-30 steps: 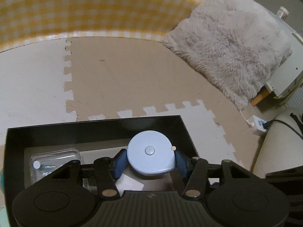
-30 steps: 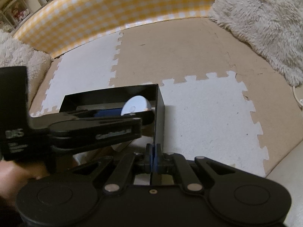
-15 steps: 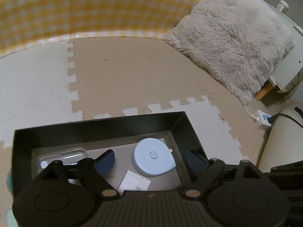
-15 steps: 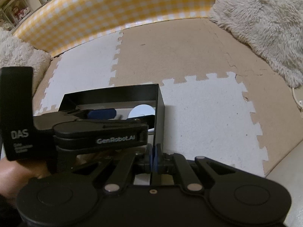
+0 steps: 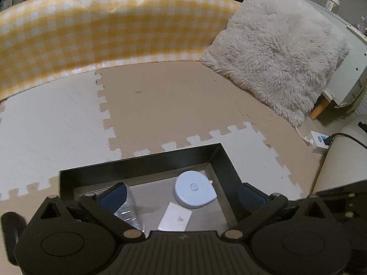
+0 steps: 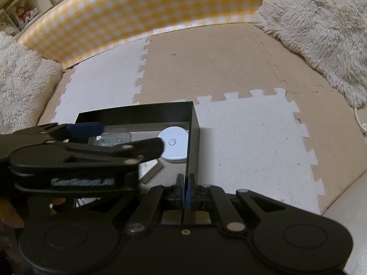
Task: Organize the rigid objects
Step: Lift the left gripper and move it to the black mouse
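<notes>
Left gripper [image 5: 183, 191]: spread wide over black box [image 5: 142, 162].
Blue disc [image 5: 194, 192]: flat inside box.
Right gripper [image 6: 186, 184]: seemingly pinching box wall.

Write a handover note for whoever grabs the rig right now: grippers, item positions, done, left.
Left gripper: open, empty, above the black box.
Right gripper: shut on the box's right wall, steadying it.
In the box: the light-blue round tape measure lies flat in the far right corner, a small white card just in front of it, and a clear plastic case on the left side.
Done: the tape measure is in the box and released.
Left: no other loose item shows on the foam mat in either view, so look around before releasing the box.
</notes>
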